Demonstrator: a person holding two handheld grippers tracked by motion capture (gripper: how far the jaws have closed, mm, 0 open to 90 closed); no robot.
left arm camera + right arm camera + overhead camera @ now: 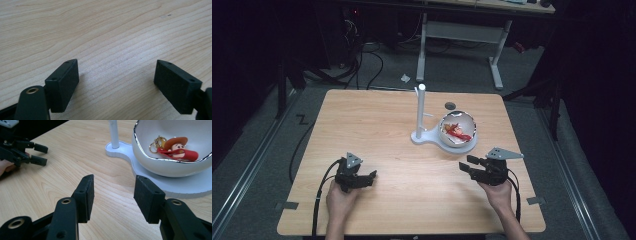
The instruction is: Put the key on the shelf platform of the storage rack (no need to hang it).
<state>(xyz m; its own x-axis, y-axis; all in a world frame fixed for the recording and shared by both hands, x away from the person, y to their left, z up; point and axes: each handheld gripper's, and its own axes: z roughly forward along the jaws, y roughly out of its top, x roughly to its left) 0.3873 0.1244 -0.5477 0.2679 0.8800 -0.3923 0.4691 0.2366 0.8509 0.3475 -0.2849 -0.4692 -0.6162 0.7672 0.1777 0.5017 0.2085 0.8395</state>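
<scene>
Item: red cartoon-figure keyring with gold rings (176, 150), lying loose in the white silver-rimmed ceramic bowl (468, 120) on the white stand with an upright post (420, 112), toward the far right edge of the pale wooden table (377, 125). Right gripper (113, 195): jaws half-spread, empty, just short of the bowl; left gripper (116, 83): jaws wide, empty, near the front left corner. Risk: a jaw could catch the rim and tip the bowl, or pinch one ring so the keyring slips.

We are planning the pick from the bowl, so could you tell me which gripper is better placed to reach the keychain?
Probably the right gripper: open, empty, beside the white bowl holding the keychain. The left gripper sits across the table.
</scene>
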